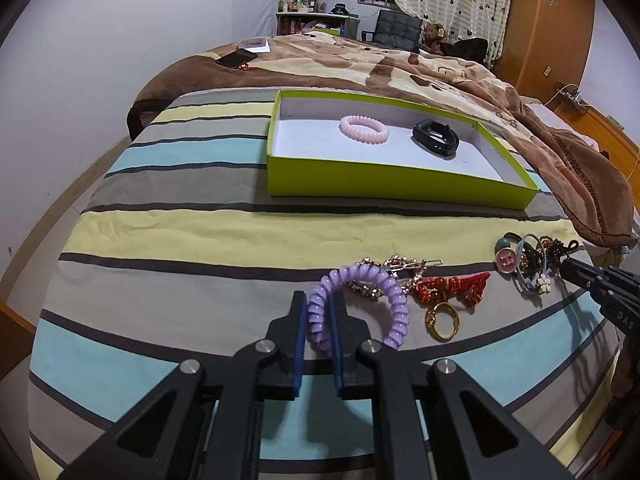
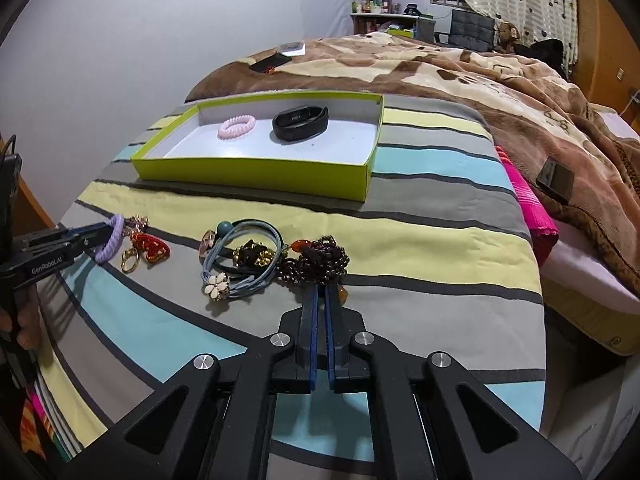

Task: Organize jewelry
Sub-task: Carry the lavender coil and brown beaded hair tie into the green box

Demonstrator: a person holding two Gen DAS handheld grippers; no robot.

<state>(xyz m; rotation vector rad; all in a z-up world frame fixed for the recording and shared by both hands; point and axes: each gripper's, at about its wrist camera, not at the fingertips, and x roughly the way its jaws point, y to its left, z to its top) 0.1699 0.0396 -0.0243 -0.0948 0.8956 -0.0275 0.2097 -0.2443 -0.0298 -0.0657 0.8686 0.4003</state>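
The left gripper (image 1: pixel 319 304) is held low over the bed, fingers pointing toward the box. Its jaws pinch one side of the purple coil (image 1: pixel 360 304), and the rest of the loop hangs out to the right of the fingers. In the right wrist view the same gripper (image 2: pixel 102 234) enters from the left edge with the coil (image 2: pixel 110 244) clamped at its tip.

The right gripper (image 2: pixel 321 300) points at the bead string (image 2: pixel 320 262). Its jaws are nearly pressed together, with a thin gap between the blue pads (image 2: pixel 310 332). The tips touch the near edge of the beads; whether a strand is caught between them cannot be told.

The green box (image 1: pixel 384 180) lies open on the bed beyond the loose items. It contains a pink coil (image 1: pixel 364 129) on the left and a black band (image 1: pixel 436 138) on the right, well apart.

Loose items on the sheet (image 1: pixel 200 232):
- a gold clip (image 1: pixel 404 264), behind the purple coil
- a red brooch (image 1: pixel 448 288), with a gold ring (image 1: pixel 442 320) just in front of it
- a tangle of hair ties (image 2: pixel 240 258) with a flower charm (image 2: pixel 216 286), touching the bead string

The sheet is striped grey, yellow and blue. A brown blanket (image 2: pixel 480 92) covers the far part of the bed, where a phone (image 1: pixel 236 58) lies. Behind stand a shelf (image 1: pixel 308 16), a chair (image 1: pixel 396 28) and a curtain (image 1: pixel 452 0).
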